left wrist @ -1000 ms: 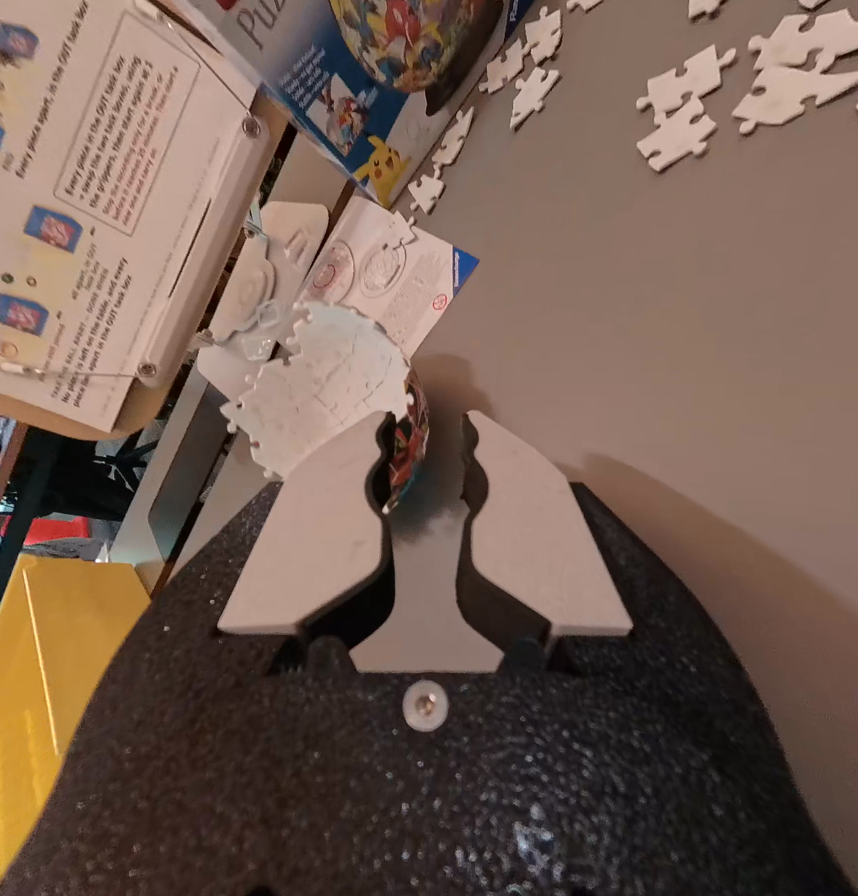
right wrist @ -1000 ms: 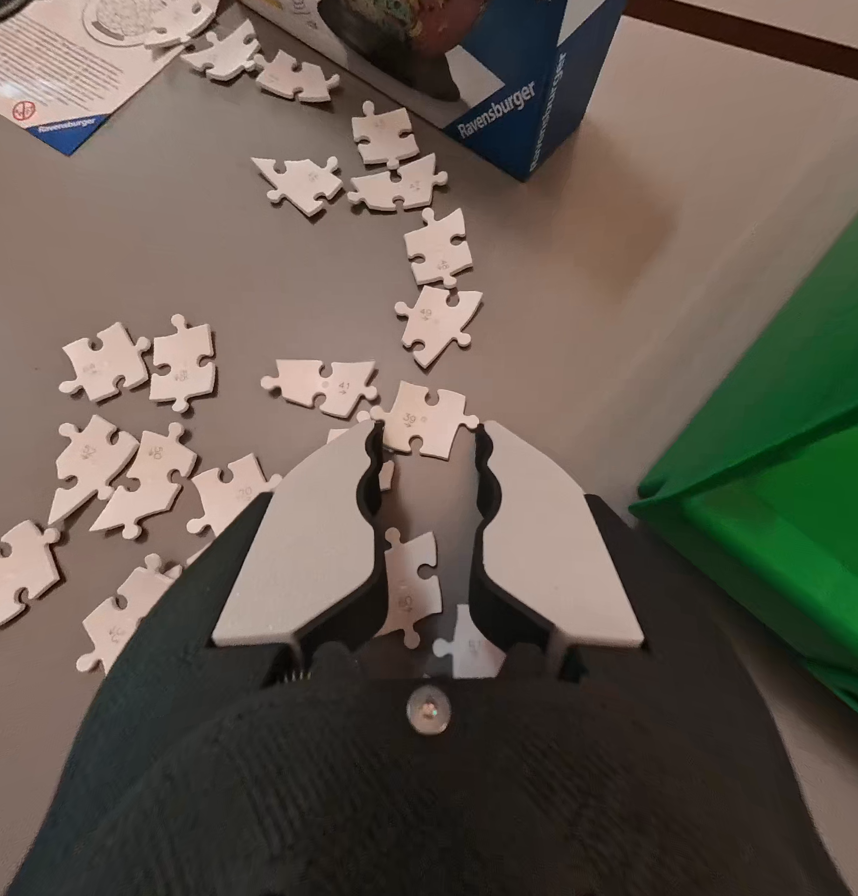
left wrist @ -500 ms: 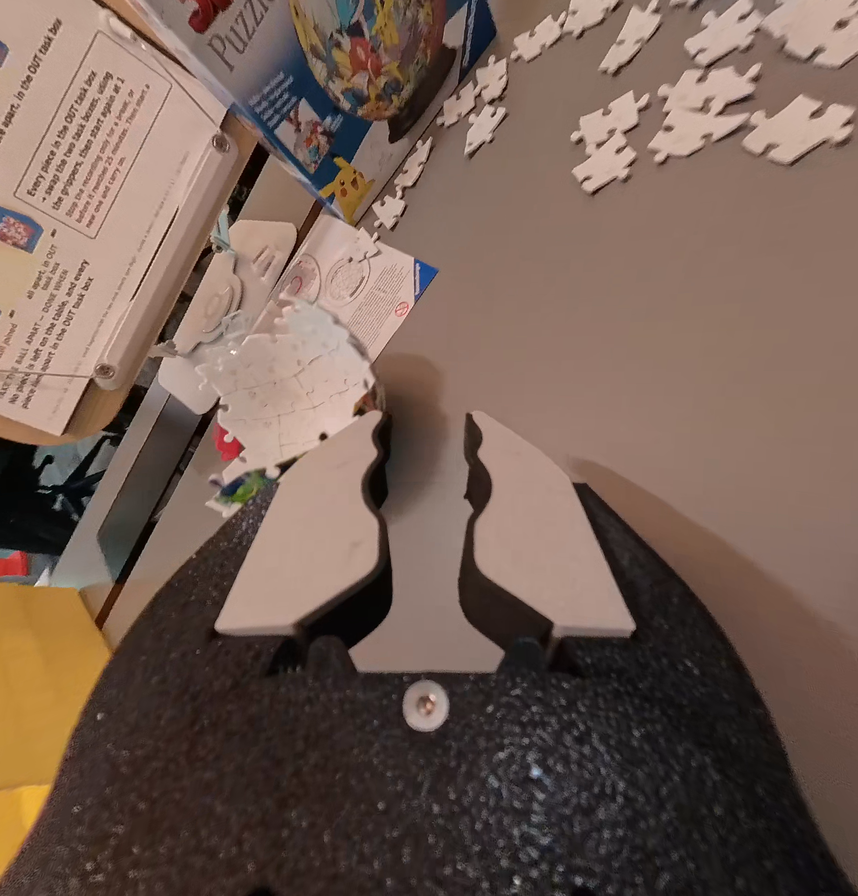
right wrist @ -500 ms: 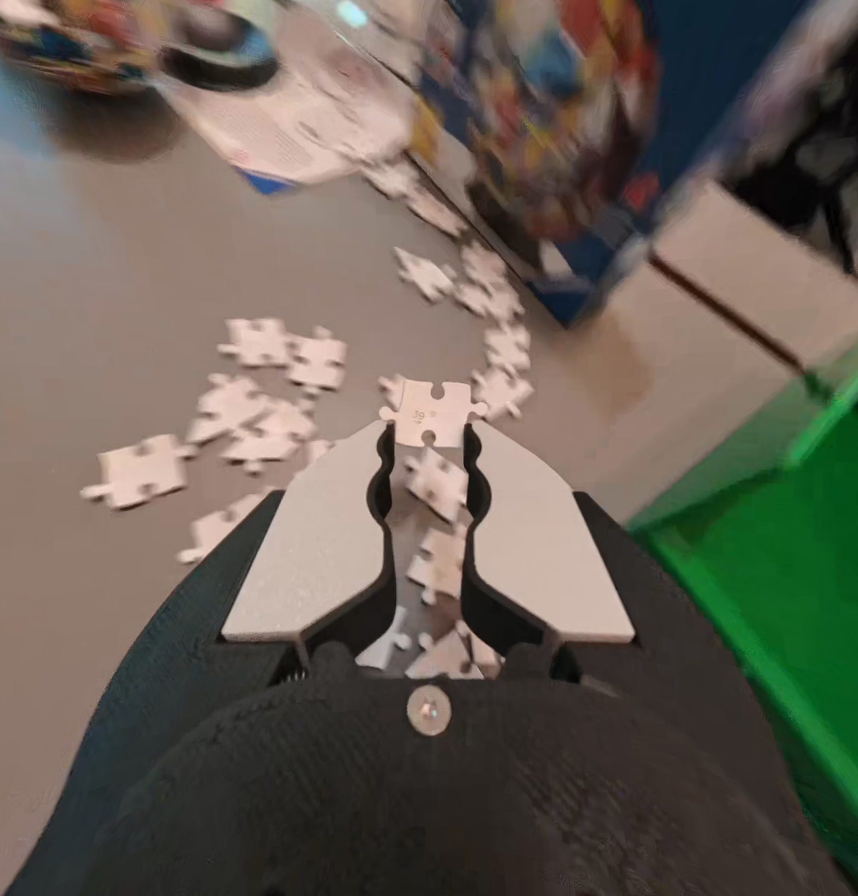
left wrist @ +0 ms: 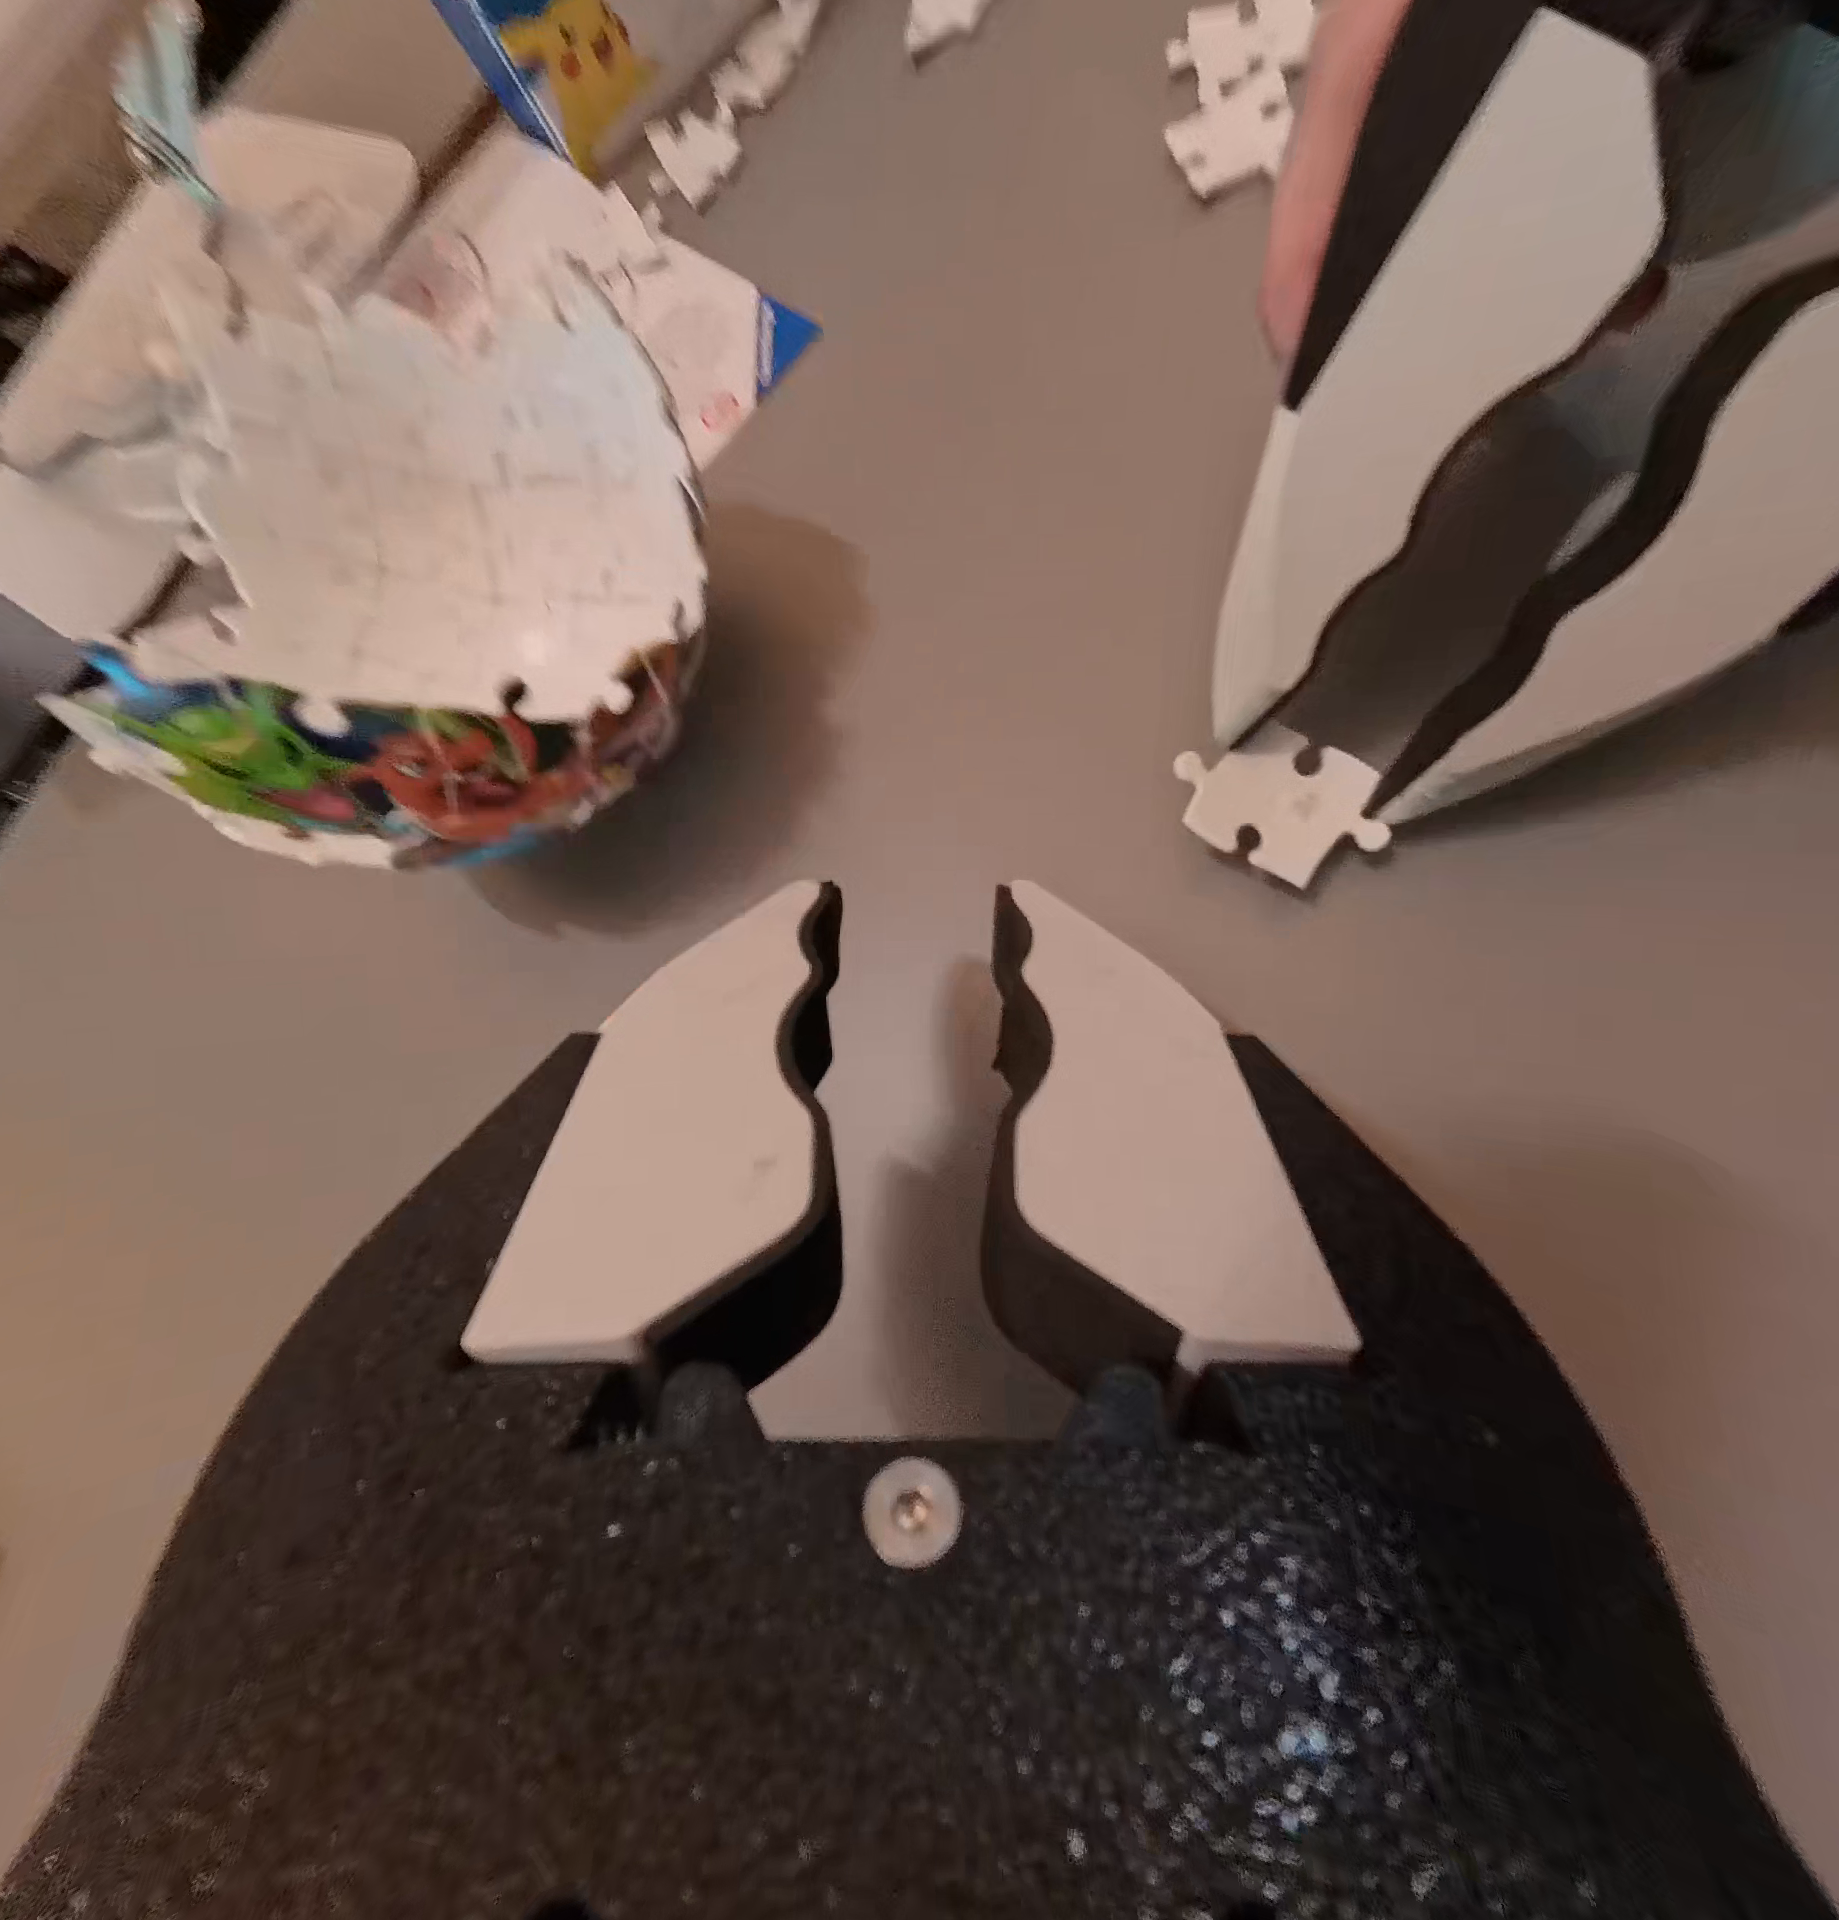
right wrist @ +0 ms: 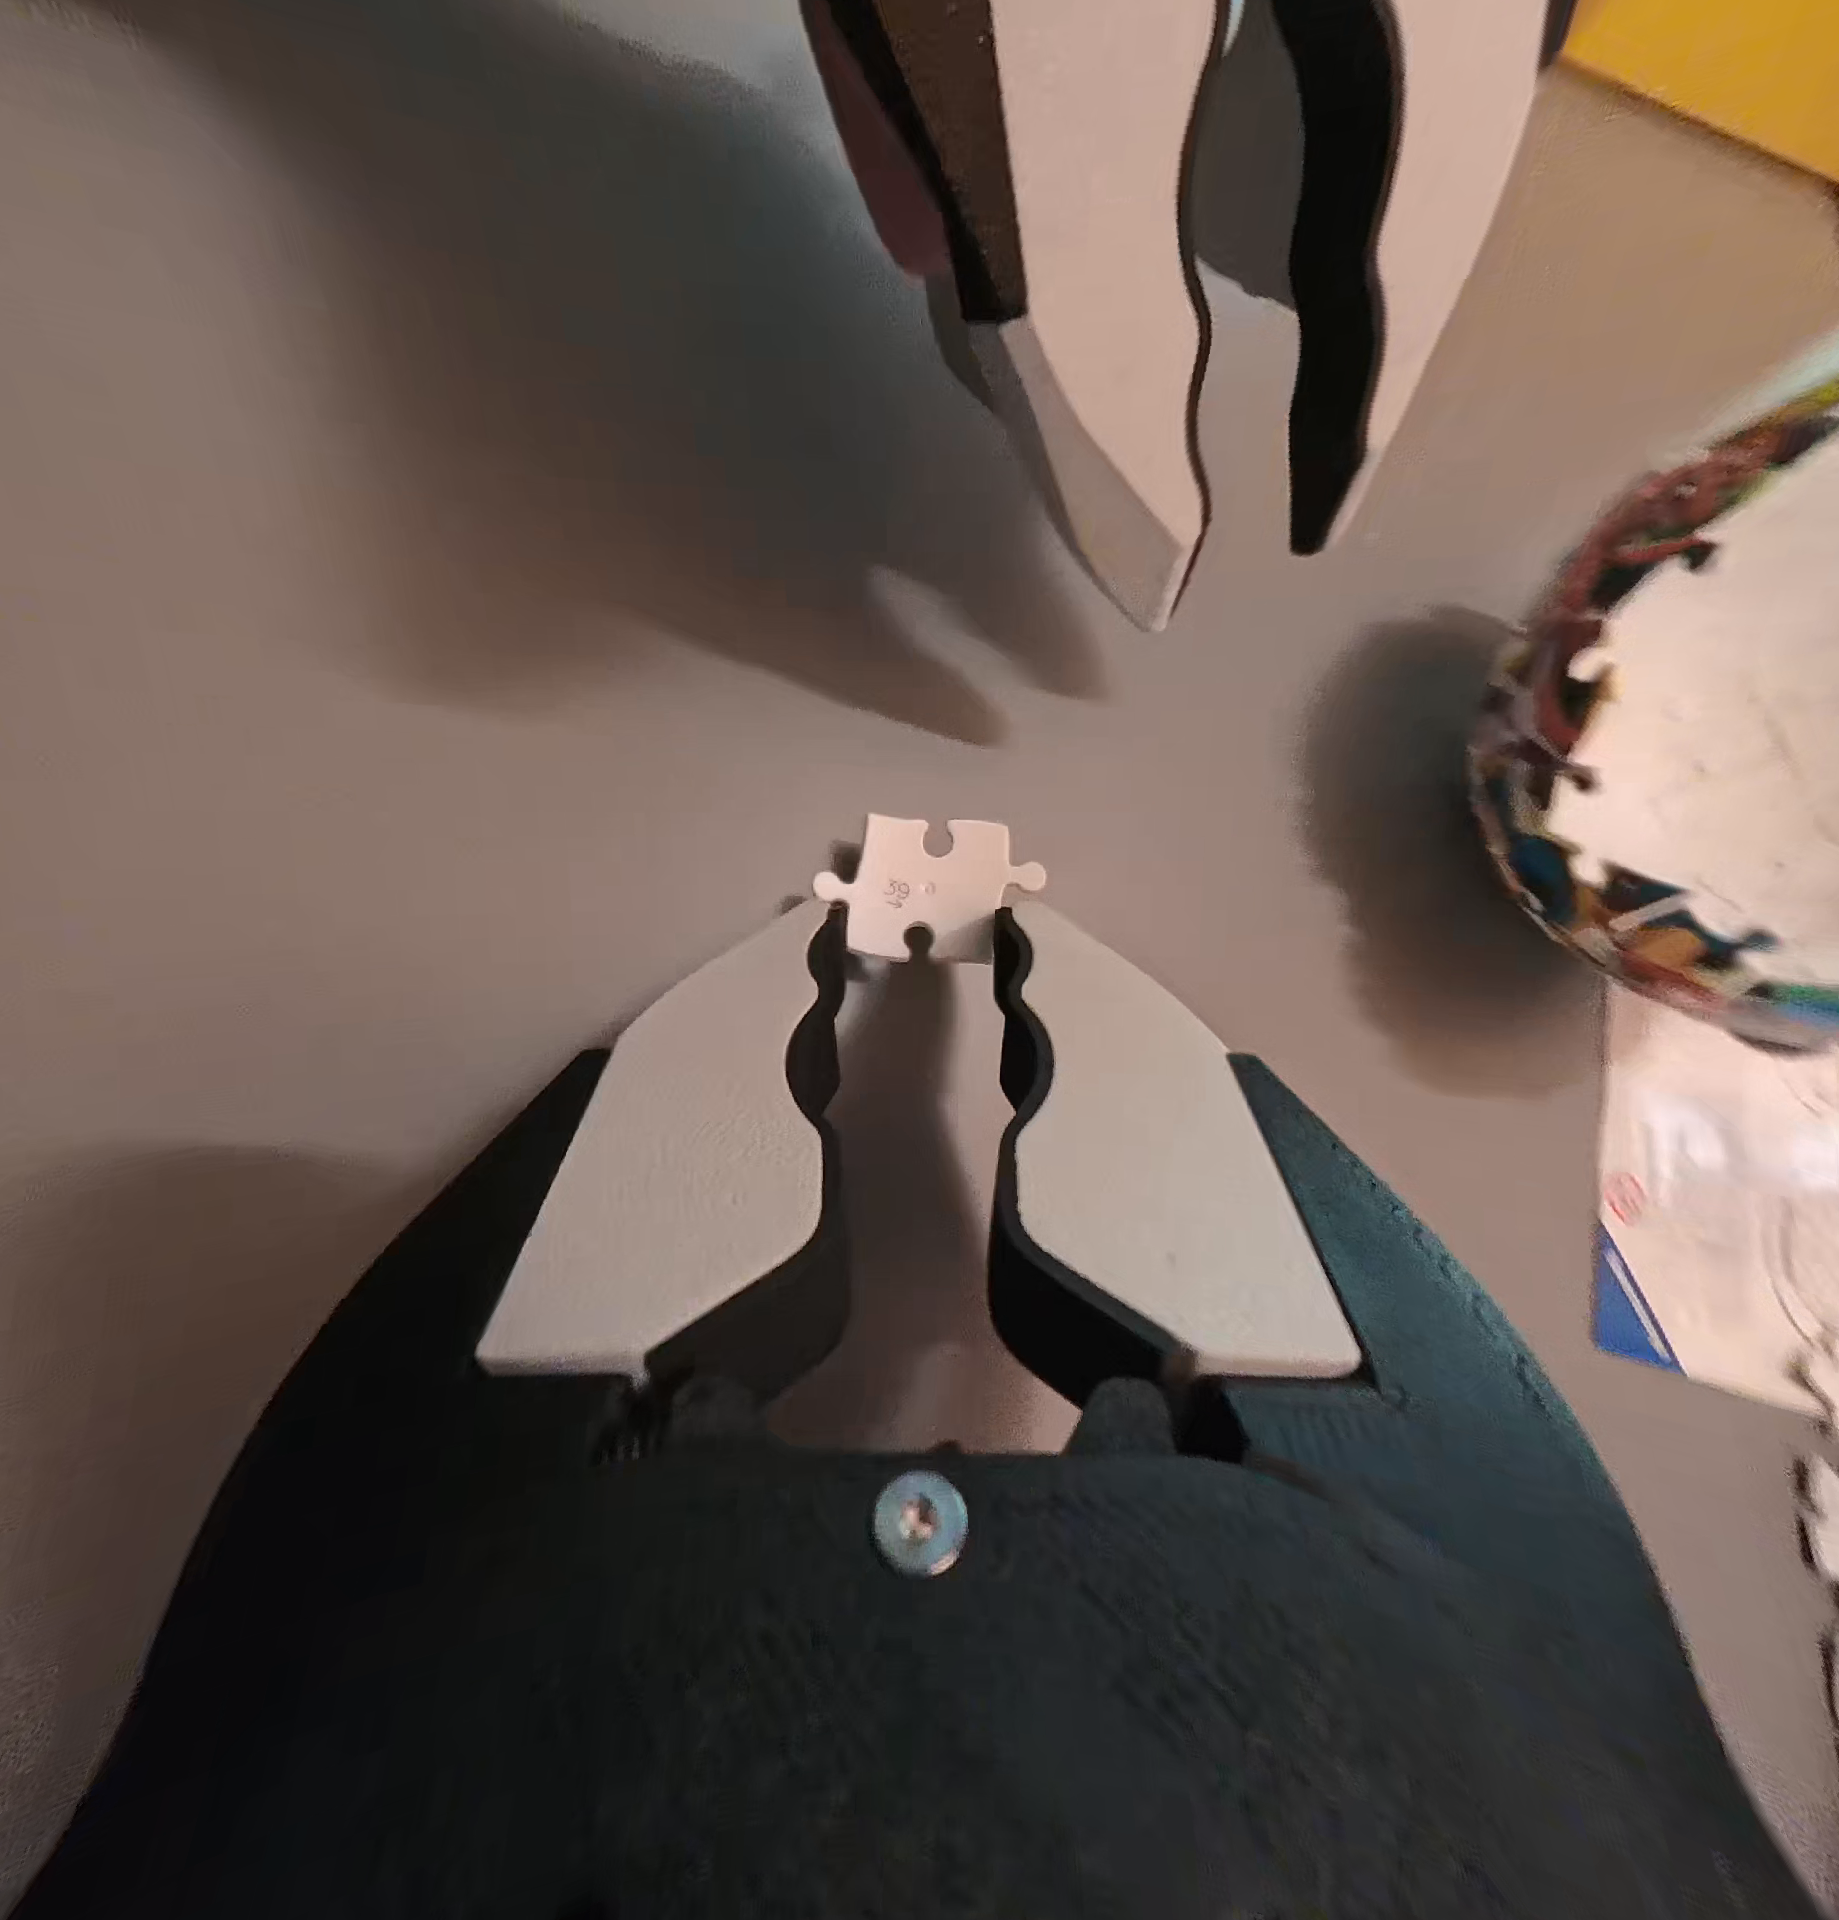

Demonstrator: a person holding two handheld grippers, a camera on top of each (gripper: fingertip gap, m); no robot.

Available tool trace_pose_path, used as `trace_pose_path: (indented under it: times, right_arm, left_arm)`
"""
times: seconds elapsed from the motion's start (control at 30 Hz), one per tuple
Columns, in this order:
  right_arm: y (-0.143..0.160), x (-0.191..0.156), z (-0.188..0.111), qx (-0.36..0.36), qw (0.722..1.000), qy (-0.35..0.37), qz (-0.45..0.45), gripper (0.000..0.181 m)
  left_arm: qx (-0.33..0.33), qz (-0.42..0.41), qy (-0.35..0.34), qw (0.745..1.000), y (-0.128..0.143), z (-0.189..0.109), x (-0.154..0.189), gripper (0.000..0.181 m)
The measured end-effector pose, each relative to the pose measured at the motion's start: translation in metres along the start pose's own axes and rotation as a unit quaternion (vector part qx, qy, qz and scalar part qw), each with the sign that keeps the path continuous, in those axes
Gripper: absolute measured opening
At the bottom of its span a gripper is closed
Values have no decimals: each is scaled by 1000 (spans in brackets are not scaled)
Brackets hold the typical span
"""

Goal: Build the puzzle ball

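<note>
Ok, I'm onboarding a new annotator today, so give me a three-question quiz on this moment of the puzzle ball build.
1. True or false: the right hand-held gripper pinches a white puzzle piece at its fingertips.
2. Multiple choice: the left hand-held gripper is A) shut on the ball, B) open and empty, C) holding a leaflet.
3. Fill in: the half-built puzzle ball rests on the grey ____, touched by neither gripper.

Key: 1 true; 2 B; 3 table.
</note>
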State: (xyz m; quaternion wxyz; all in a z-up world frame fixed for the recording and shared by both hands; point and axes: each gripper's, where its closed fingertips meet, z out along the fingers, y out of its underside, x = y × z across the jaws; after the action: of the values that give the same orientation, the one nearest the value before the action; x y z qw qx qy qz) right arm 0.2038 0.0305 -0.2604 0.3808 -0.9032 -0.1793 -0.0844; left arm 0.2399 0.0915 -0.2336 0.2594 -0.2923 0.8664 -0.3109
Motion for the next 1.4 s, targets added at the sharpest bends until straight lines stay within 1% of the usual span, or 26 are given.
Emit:
trace_pose_path:
  times: [0.1,0.2,0.3,0.37,0.47,0.53,0.63,0.7,0.8,0.87,0.93,0.97,1.03,1.1,1.13,1.17,1.27,1.4]
  right_arm:
    - [-1,-9,11,-2,999,-44,-7,27]
    - [-5,-12,12,19,998,-52,1,27]
    - [-1,-10,6,12,999,-33,12,40]
    - [2,-9,0,13,999,-24,34,46]
    - [6,-8,-6,10,998,-4,65,46]
    - [9,-10,-5,2,997,6,77,46]
    - [6,-15,0,1,995,10,97,43]
    - [-1,-18,2,12,992,9,123,43]
    - [-6,-18,5,8,987,20,158,41]
    - [-9,-15,5,6,984,41,173,42]
    - [-12,-13,6,4,980,57,190,45]
    - [-12,-10,7,-4,978,69,198,46]
    - [-16,-11,10,-2,975,73,210,48]
    - [-17,-8,15,4,974,80,214,44]
    - [-15,-10,19,0,976,75,206,40]
    - [-14,-10,21,-5,977,69,200,36]
    - [-14,-7,23,-2,980,51,192,37]
    - [-13,-11,23,-2,984,23,177,28]
  left_arm:
    - [-21,-1,30,999,22,0,9,25]
    - [-28,12,74,997,33,2,24,25]
    - [-12,40,126,991,29,4,41,26]
    - [4,60,140,988,21,7,43,27]
    - [13,68,184,981,12,13,51,26]
    - [1,75,209,975,12,18,57,23]
    - [-17,83,218,972,14,22,62,14]
    - [-18,81,217,973,14,22,65,7]
    - [-25,66,201,977,14,22,66,3]
    - [-32,44,190,980,16,20,67,0]
    - [-40,-1,174,984,18,18,66,0]
    - [-44,-34,163,985,18,18,66,0]
    - [-47,-114,136,983,20,17,64,0]
    - [-41,-174,114,977,22,14,63,0]
    - [-39,-192,103,975,24,13,62,0]
    - [-40,-199,93,975,26,11,62,0]
    - [-41,-203,71,976,33,4,61,0]
    - [-41,-185,97,977,38,-2,65,0]
